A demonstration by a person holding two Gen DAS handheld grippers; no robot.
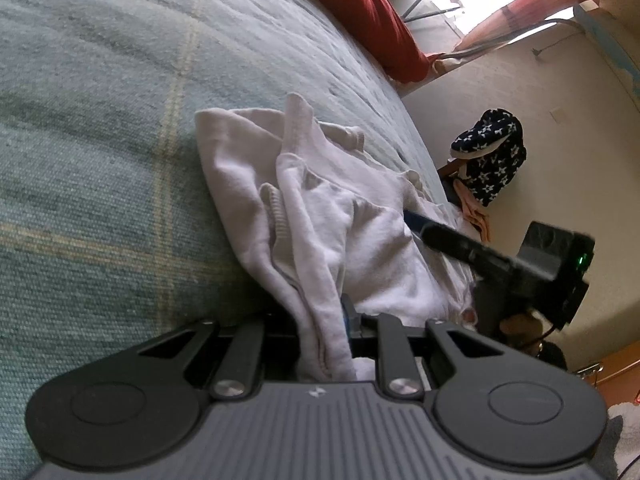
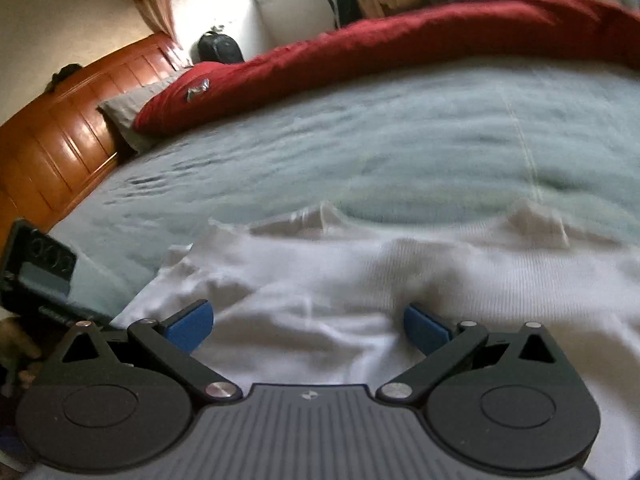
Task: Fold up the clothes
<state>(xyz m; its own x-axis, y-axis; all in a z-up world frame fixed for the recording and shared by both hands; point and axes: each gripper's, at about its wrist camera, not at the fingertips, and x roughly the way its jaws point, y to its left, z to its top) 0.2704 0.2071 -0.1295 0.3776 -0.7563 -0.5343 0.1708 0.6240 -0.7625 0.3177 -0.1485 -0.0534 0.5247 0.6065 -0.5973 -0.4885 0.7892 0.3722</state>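
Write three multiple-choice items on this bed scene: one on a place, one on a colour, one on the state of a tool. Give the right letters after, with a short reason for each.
1. Where does the white garment lie?
A. on the floor
B. on the green checked bedspread
C. on the wooden headboard

2. What colour is the duvet along the bed's far side?
A. red
B. yellow
C. black

3. How is the left tool?
A. wide open above bare bedspread
B. out of view
C. closed on a fold of the white garment

Answers:
1 B: the left wrist view shows the cloth rumpled on the bedspread.
2 A: the right wrist view shows a long red roll.
3 C: cloth runs between its closed fingers, while the right tool stands open over the garment.
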